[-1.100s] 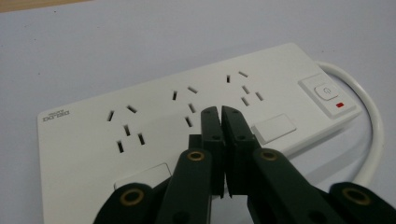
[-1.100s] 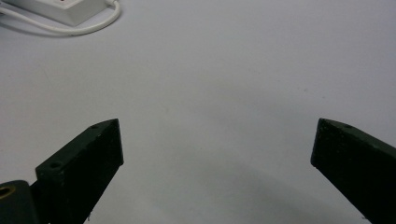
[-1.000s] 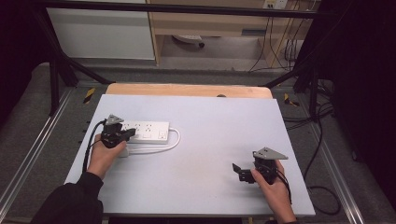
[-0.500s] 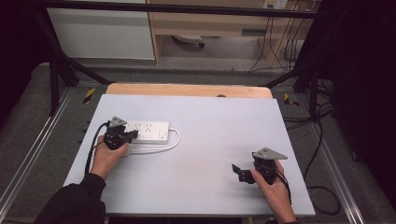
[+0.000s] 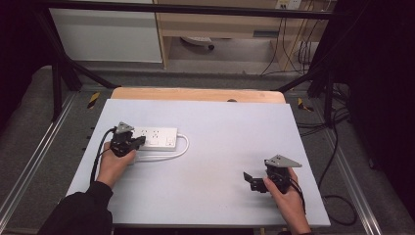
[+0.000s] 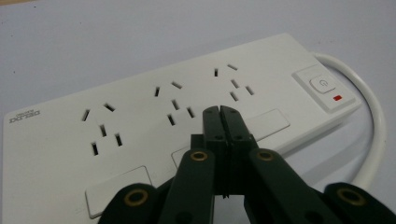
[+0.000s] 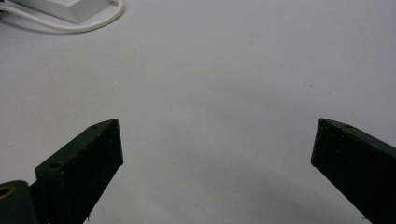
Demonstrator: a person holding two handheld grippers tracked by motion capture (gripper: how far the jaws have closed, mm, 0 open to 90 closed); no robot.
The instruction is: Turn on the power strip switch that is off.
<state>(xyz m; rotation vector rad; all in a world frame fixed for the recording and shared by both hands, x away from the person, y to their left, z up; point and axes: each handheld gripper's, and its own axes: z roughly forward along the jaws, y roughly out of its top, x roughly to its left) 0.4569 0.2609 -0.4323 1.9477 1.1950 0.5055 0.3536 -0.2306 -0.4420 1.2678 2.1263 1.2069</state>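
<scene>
Nothing much has moved since the earlier pics: both my hands sit where they were, and the power strip (image 5: 155,137) lies in the same spot. Using that strip as landmark: it's a white 3-outlet strip lying flat on the grey desk (image 5: 220,122), toward the desk's left side, w/ its switch (image 6: 322,84) and a small red mark at the right end. Its white cord (image 5: 182,147) leaves that right end, loops round and runs back along the strip's near edge. My left hand-held gripper (image 5: 139,141) is at the strip's left end, tips over the strip; in the left gripper view (image 6: 220,111) the jaws are pressed fully together w/ nothing between them, tip hanging over the strip's face just below the middle outlet, between the middle and right outlets. Whether the tip actually touches the plastic, can't tell. My right hand-held gripper (image 5: 248,178) is well apart from the strip, off to its right and nearer to me, low over bare desk. In the right gripper view (image 7: 217,149) its jaws stand wide apart, empty, w/ the strip's corner (image 7: 70,9) and cord loop far off at top left.
</scene>
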